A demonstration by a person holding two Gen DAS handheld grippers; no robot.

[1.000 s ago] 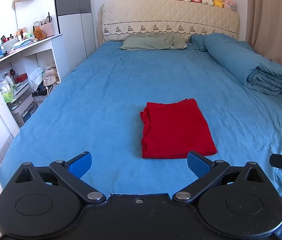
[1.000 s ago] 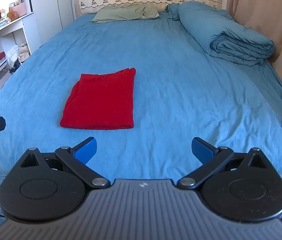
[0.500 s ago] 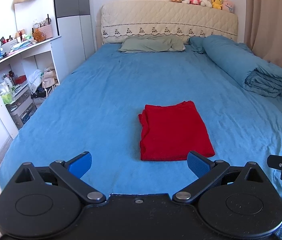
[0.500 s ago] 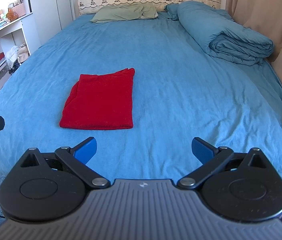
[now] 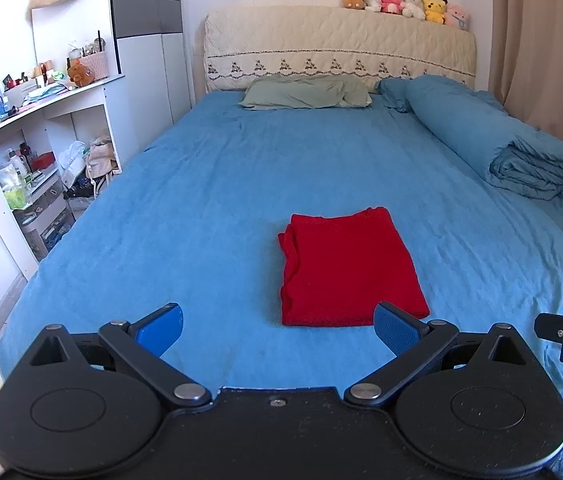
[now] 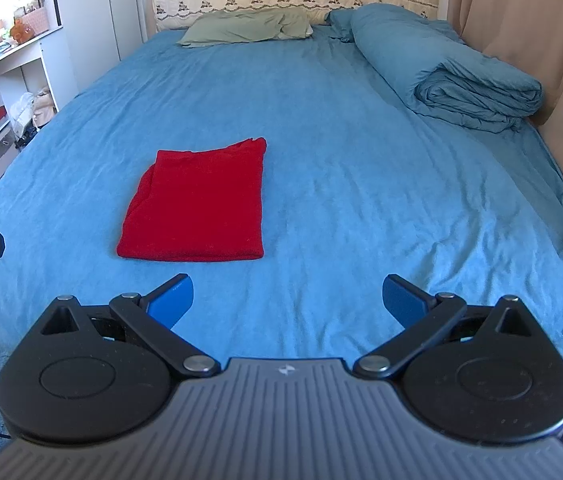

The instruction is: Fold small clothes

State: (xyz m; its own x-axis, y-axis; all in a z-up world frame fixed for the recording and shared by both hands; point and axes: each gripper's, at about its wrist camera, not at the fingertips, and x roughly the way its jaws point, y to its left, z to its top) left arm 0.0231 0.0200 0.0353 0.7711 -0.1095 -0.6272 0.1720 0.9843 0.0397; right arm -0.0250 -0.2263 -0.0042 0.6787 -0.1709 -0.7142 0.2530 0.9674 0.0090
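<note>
— How far along did the folding look?

— Close to finished, I'd judge. The red garment [image 5: 349, 268] lay as a neat rectangle on the blue bedsheet [image 5: 209, 208], in the half of the bed nearer the cameras. Layered edges showed along its left side, which suggested it had been doubled over more than once. No other loose clothes showed in either view, so little seemed left, perhaps one more fold or simply setting it aside.

— And the tools?

— Both were empty. The left gripper [image 5: 277, 322] had its blue fingers spread wide, and the right gripper [image 6: 287, 296] did as well. Neither touched the garment; each hovered above the sheet, short of its near edge.

— Which way did the piece run?

— Its long axis ran from the foot of the bed toward the headboard [image 5: 339, 50], roughly along the line the cameras faced. The near short edge was straight and clean. The far end looked less even, with a small raised corner on the right. I could not tell which end was the waist or neck.

— Anything beside it?

— Nothing close; the rolled duvet [image 6: 453, 72] and the pillow [image 6: 245, 26] lay well apart from it.
</note>
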